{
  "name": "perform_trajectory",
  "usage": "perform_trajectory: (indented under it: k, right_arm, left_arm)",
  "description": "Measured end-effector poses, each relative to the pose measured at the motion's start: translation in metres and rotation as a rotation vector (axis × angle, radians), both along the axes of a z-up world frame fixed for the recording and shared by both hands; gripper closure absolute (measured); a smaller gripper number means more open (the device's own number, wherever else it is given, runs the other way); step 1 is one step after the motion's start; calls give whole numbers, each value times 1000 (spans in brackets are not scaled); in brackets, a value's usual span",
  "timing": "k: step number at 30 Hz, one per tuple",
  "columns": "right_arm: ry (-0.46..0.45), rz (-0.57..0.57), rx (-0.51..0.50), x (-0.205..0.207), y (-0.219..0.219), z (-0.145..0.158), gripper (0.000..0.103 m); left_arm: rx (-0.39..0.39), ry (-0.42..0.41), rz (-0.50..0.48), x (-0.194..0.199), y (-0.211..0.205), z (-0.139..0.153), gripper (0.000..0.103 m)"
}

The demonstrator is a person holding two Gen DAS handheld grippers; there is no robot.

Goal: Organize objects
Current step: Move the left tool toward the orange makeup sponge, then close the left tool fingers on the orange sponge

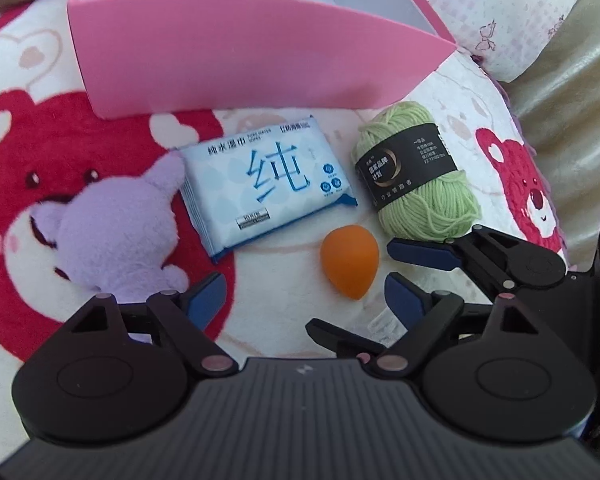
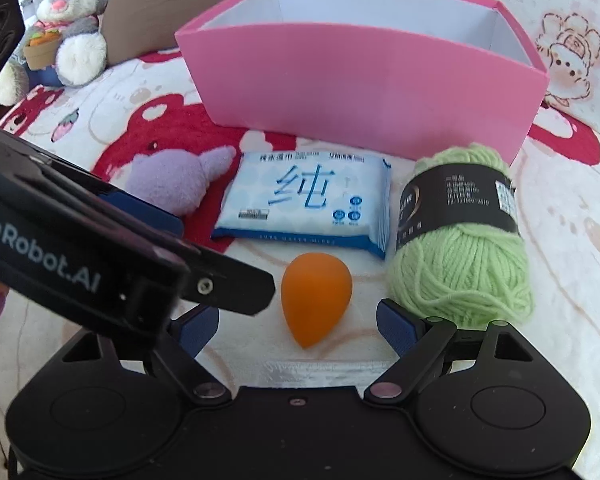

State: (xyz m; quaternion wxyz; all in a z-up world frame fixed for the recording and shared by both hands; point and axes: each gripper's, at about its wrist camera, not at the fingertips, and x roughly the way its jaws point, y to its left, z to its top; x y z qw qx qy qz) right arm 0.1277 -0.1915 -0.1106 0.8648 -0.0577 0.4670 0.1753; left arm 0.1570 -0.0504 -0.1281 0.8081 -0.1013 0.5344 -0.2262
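**Since both tongs were open and empty, the orange sponge looked like the easy first grab**

While everything was still out on the bear-print blanket, the orange teardrop sponge lay dead ahead of the right gripper, basically centered between its blue pads, fat end pointing away toward the pink box and the tip pointing back at the camera. So its long axis ran along the fingers, not across them.

From the left wrist view the same sponge sat a bit right of center, between the left gripper fingers too, but I'd call the right one better lined up.

Both sets of jaws were spread wide, holding nothing, touching nothing as far as I could see.

Wipes pack, green yarn and the purple plush sat in a row just in front of the box, none inside it yet.
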Motion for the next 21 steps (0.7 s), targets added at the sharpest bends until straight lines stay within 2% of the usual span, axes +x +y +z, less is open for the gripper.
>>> perform_trajectory:
  k: [2,7,12,17,18,21]
  right_arm:
    - [7,9,-12,0,2,-3,18]
    - [50,-6,-4,8,-1,-11,19]
    - [99,-24,35,13,-5,-15,15]
    - [104,-10,24,12,-2,-15,13]
    - [102,-23,29,12,-4,-14,14]
    - [65,-57,-3,10,-7,-7,36]
  left_arm:
    - [-28,13,4,2,-1,-6,26]
    - [-47,-29,14,8,-7,-15,43]
    - [-103,-36,14,13,-9,-23,49]
    - [-109,-69,6,11,-12,-21,59]
    - [-117,-69,5,11,-12,-21,61]
    - [-147,-68,5,12,-11,-21,70]
